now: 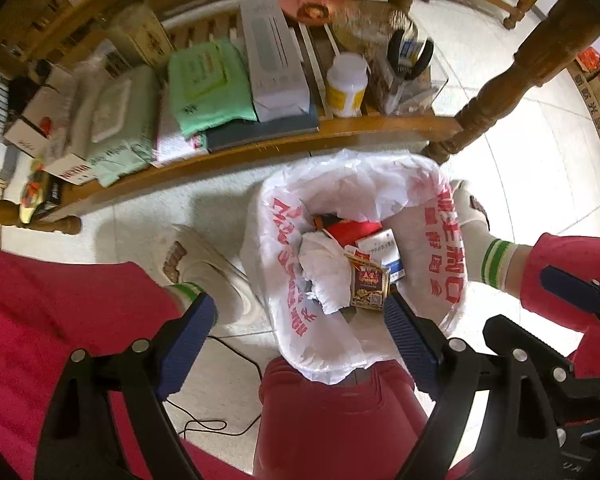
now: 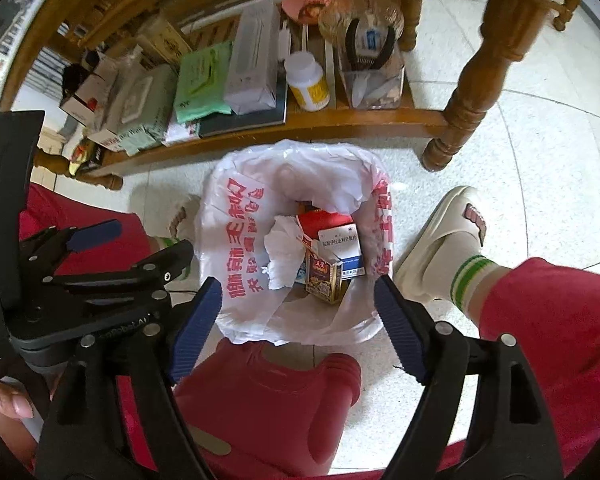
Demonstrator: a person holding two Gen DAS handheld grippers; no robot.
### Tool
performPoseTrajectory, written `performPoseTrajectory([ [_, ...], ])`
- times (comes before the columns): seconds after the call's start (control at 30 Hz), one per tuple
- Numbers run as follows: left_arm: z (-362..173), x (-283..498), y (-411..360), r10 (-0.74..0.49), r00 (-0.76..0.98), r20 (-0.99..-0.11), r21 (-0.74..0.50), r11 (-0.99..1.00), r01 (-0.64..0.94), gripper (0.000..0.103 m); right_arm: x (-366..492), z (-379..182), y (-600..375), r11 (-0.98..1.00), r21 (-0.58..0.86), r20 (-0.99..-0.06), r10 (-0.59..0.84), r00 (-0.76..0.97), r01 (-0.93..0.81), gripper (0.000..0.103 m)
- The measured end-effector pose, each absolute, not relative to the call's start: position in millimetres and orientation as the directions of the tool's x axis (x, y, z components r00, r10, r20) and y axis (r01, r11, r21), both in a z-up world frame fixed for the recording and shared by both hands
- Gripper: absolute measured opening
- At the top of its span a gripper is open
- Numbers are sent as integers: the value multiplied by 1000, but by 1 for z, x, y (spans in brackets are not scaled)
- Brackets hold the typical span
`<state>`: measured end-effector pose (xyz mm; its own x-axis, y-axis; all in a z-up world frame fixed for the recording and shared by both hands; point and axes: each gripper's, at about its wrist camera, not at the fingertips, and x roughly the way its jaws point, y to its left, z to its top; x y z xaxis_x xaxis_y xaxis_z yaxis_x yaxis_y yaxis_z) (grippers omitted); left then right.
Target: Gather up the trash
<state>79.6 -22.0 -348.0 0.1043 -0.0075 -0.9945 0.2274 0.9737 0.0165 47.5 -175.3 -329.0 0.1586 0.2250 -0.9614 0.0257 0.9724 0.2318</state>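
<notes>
Bin [image 2: 236,240] mouth open; shelf [image 2: 340,118] behind.

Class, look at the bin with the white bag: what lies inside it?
Inside the bin bag: crumpled white paper, a small brown-gold box, a white-and-blue box and something red. Anything beneath these is covered.

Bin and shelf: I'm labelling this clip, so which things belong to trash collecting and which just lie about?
Job:
bag-lined bin
crumpled tissue
cigarette pack
white medicine box

Lying about:
white bottle
green wipes pack
long white box
pliers
</notes>
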Motion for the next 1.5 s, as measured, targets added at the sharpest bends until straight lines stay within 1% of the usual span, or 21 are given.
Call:
performPoseTrajectory([
  [0.2,-298,63,-20,0,263,-965,51,981,186,85,30,-279,-171,984,178,-940,169,296,3,77],
  [0.3,-264,55,-19,29,370,-929,97,982,165,86,19,-242,-171,989,148,-903,136,407,-3,78],
  [0.33,-255,53,-19,35,397,-917,108,981,164,88,18,-234,-172,989,149,-893,134,429,1,78],
  [0.4,-235,47,-20,42,455,-890,127,979,158,89,12,-211,-175,988,157,-861,133,490,8,81],
  [0.47,-211,41,-16,17,507,-862,100,986,137,89,6,-188,-175,989,147,-830,123,544,0,85],
  [0.53,-187,36,-10,-18,541,-841,56,991,120,90,-3,-168,-173,992,129,-800,109,591,-7,85],
  [0.6,-167,33,-7,-29,574,-818,38,994,105,90,-11,-149,-170,993,120,-770,107,629,-21,85],
  [0.73,-116,17,-1,-31,681,-732,28,997,76,93,-31,-101,-164,995,88,-677,90,731,-42,86],
  [0.87,-71,-3,4,-7,786,-619,37,999,38,95,-49,-61,-160,998,54,-577,57,815,-32,93],
  [1.0,-35,-20,9,9,847,-531,42,999,16,95,-64,-32,-158,999,40,-500,39,865,-22,96],
  [1.17,-13,-33,13,-16,873,-488,19,999,29,95,-84,-9,-158,999,33,-434,28,900,-15,96],
  [1.33,-1,-48,17,9,890,-456,23,1000,1,95,-98,1,-157,1000,16,-403,3,915,3,96],
  [1.5,5,-51,17,1,890,-455,24,1000,11,95,-105,6,-156,1000,15,-390,0,921,6,96],
])
